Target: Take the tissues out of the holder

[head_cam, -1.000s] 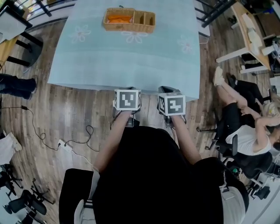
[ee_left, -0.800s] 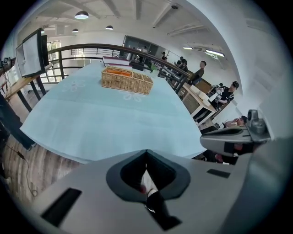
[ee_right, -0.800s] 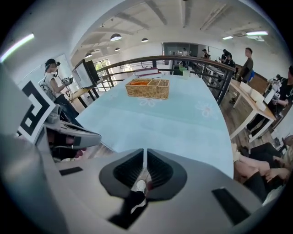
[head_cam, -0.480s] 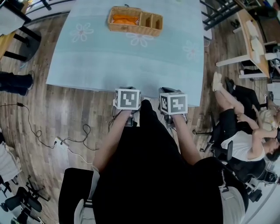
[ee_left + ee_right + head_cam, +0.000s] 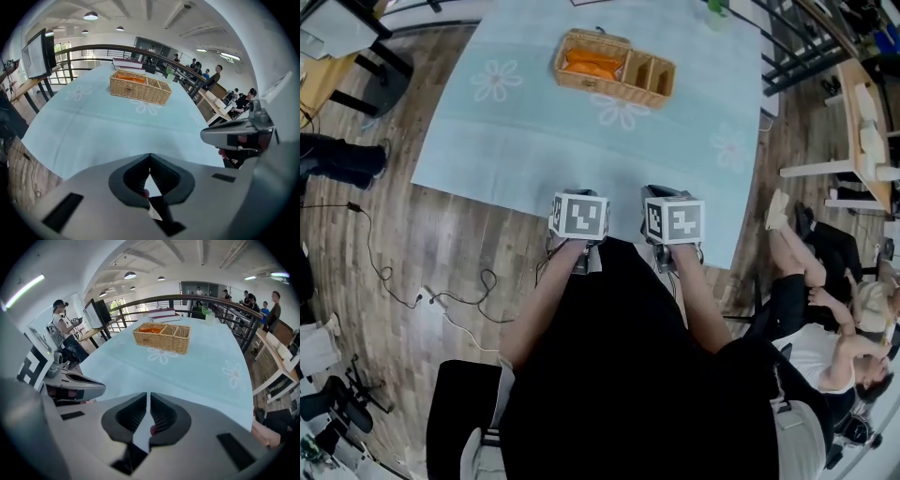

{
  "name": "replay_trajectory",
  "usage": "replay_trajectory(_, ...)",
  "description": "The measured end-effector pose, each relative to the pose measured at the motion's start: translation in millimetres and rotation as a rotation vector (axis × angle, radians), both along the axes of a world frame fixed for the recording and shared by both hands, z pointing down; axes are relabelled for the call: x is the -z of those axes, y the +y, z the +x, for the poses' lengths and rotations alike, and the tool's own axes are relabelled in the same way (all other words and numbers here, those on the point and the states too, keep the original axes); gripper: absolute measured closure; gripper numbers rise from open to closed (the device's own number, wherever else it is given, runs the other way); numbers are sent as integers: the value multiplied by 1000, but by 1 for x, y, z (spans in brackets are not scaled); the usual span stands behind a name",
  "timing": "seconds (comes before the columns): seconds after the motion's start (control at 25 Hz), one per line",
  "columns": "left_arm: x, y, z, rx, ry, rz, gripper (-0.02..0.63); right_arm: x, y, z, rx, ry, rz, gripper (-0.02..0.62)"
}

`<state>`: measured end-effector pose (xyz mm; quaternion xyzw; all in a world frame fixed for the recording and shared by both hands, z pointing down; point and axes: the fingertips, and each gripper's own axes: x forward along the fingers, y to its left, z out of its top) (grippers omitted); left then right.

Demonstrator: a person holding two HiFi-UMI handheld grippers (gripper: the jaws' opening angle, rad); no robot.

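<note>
A wicker holder [image 5: 614, 67] with three compartments stands at the far side of the table, on a light blue cloth [image 5: 562, 141]. Orange tissues [image 5: 592, 62] fill its left compartment; the other two look empty. Both grippers hang side by side at the table's near edge, well short of the holder, their marker cubes [image 5: 579, 215] [image 5: 675, 221] hiding the jaws from above. The left gripper [image 5: 150, 157] is shut with nothing in it, and the holder [image 5: 140, 87] is far ahead. The right gripper [image 5: 148, 397] is likewise shut and empty, facing the holder [image 5: 162, 337].
Cables [image 5: 441, 300] trail over the wooden floor at the left. People sit on chairs [image 5: 825, 309] to the right of the table, near a white desk [image 5: 862, 141]. A railing [image 5: 225, 310] runs behind the table, where books [image 5: 161, 312] lie at the far end.
Both grippers have moved forward to the table's near edge. The table and holder now sit lower and further right in the head view. The jaws look unchanged.
</note>
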<state>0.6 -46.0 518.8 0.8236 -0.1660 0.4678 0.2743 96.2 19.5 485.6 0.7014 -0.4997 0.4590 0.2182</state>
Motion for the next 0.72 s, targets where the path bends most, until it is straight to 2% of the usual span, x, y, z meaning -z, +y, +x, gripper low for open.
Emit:
replay_trajectory(0.4, 1, -35, 57, 96, -4, -12, 594, 16, -59, 56, 139, 5, 23, 575)
replay_trajectory(0.72, -4, -75, 74, 200, -10, -24, 594, 25, -119, 85, 311, 45, 13, 572)
